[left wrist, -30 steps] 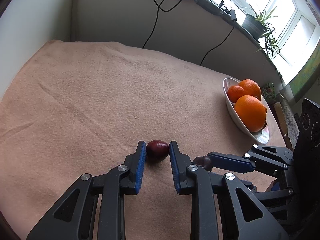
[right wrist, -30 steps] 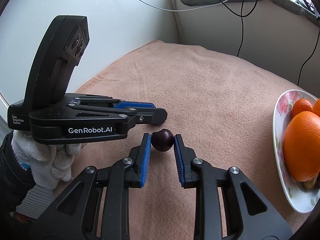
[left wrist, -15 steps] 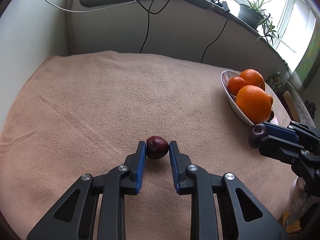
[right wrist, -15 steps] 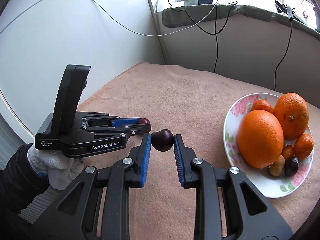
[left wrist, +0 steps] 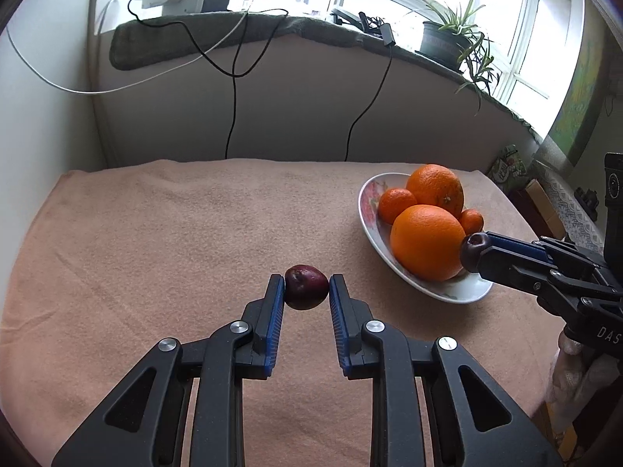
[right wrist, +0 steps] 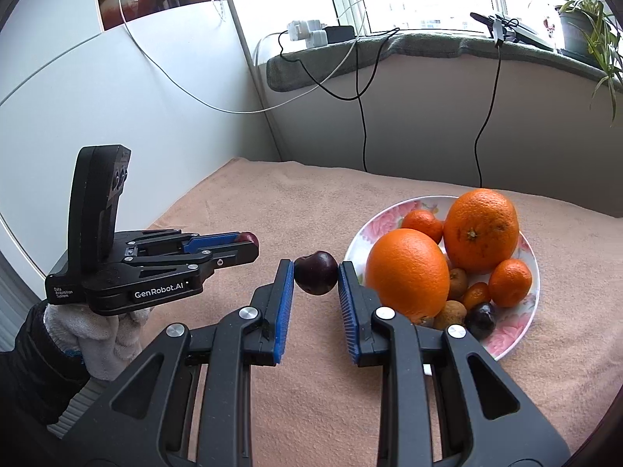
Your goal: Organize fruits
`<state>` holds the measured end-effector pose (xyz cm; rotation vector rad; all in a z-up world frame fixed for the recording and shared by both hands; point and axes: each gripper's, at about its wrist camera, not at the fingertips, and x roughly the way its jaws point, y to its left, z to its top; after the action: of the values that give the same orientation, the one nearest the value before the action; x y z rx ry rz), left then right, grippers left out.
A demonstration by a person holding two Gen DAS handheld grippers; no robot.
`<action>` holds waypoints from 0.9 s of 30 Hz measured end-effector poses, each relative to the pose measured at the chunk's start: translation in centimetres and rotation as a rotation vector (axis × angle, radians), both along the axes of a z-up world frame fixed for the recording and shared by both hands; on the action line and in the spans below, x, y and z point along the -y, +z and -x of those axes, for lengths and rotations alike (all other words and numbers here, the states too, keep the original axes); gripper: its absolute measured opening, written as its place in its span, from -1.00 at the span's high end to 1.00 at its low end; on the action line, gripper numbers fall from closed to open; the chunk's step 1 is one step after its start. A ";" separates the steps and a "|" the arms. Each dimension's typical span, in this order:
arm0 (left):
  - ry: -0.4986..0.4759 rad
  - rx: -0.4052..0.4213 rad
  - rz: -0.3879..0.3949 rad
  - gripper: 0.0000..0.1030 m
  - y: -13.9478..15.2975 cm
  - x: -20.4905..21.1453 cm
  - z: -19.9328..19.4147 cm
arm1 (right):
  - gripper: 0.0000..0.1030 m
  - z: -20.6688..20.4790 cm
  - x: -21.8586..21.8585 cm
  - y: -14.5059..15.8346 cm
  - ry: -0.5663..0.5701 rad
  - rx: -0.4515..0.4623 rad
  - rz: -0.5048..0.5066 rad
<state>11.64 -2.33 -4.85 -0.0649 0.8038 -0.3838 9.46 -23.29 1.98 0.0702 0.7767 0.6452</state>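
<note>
Dark red skin, smooth and glossy: both fruits in hand look like small plums. Left gripper is clamped on plum A, pinched at its widest girth between the blue pads, held clear of the blanket ahead of the tool. Right gripper is likewise closed on plum B, pads on opposite sides at the middle; seen from the left camera, it hangs at the near rim of the plate, which lies ahead and right of the left tool.

Plate load: two big oranges, several mandarins, small brownish fruits, one dark plum.

Handling, judged: plums light, round, slick-skinned, soft enough to bruise. Grip at the equator, modest squeeze; off-centre pinch would likely squirt them out. Free space on the plate is the near right edge, beside the small fruits; release low so the plum does not roll off.
</note>
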 end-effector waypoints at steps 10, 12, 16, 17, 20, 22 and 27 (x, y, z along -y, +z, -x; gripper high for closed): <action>-0.077 0.035 0.042 0.57 1.7 4.3 -1.7 | 0.52 -1.2 3.7 -0.1 -0.094 -0.001 0.004; -0.091 0.039 0.050 0.58 1.9 5.1 -2.2 | 0.52 -1.5 4.4 -0.2 -0.111 -0.003 0.006; -0.123 0.048 0.059 0.58 2.4 6.8 -2.8 | 0.52 -2.0 5.5 -0.3 -0.136 -0.006 0.007; -0.131 0.051 0.056 0.57 2.4 7.2 -2.9 | 0.52 -2.1 5.7 -0.3 -0.139 -0.007 0.008; -0.147 0.048 0.055 0.66 2.3 7.9 -3.3 | 0.52 -2.4 6.0 -0.7 -0.140 -0.010 0.016; -0.157 0.031 0.062 0.66 2.0 8.3 -3.7 | 0.52 -2.7 6.2 -1.3 -0.147 -0.025 0.021; -0.176 0.032 0.036 0.66 1.7 9.4 -4.0 | 0.52 -3.2 6.6 -2.0 -0.156 -0.039 0.021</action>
<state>15.68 -11.72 -3.12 -0.0214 0.7730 -0.5650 12.65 -29.84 -0.06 0.1233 0.8068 0.4886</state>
